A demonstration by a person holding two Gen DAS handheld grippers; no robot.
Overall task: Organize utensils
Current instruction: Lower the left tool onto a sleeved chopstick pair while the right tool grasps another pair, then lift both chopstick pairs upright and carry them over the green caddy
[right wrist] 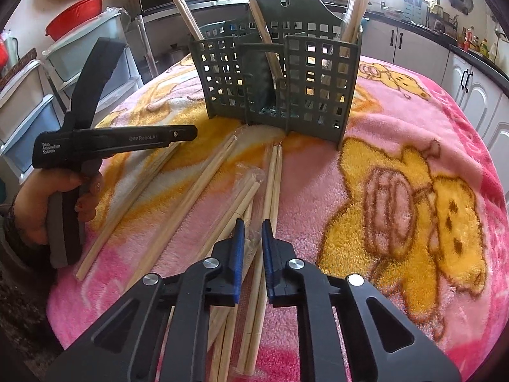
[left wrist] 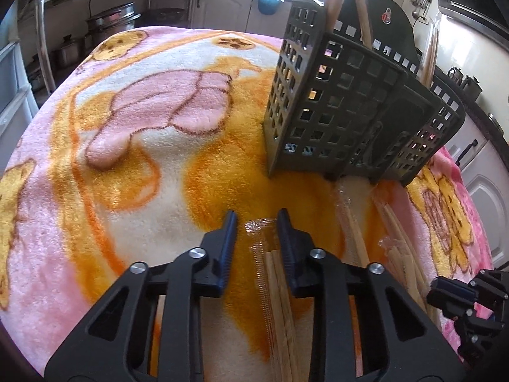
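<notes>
A dark green lattice utensil holder (left wrist: 350,102) (right wrist: 318,89) stands on the blanket, and several wrapped chopsticks (right wrist: 184,6) stick up out of it. More wrapped chopstick pairs (right wrist: 203,191) lie loose in front of it. My left gripper (left wrist: 257,232) hangs low over one wrapped pair (left wrist: 270,270). That pair lies between the fingers close to the right pad, with a gap showing at the left pad. My right gripper (right wrist: 253,238) is shut on the end of another wrapped pair (right wrist: 253,245). A hand (right wrist: 41,210) holds the left gripper's body (right wrist: 127,138).
A fluffy pink and yellow cartoon blanket (left wrist: 127,146) (right wrist: 413,165) covers the round table. Plastic storage drawers (right wrist: 28,117) stand to the left, white kitchen cabinets (right wrist: 470,95) behind and to the right. The right gripper (left wrist: 458,293) shows at the left wrist view's lower right.
</notes>
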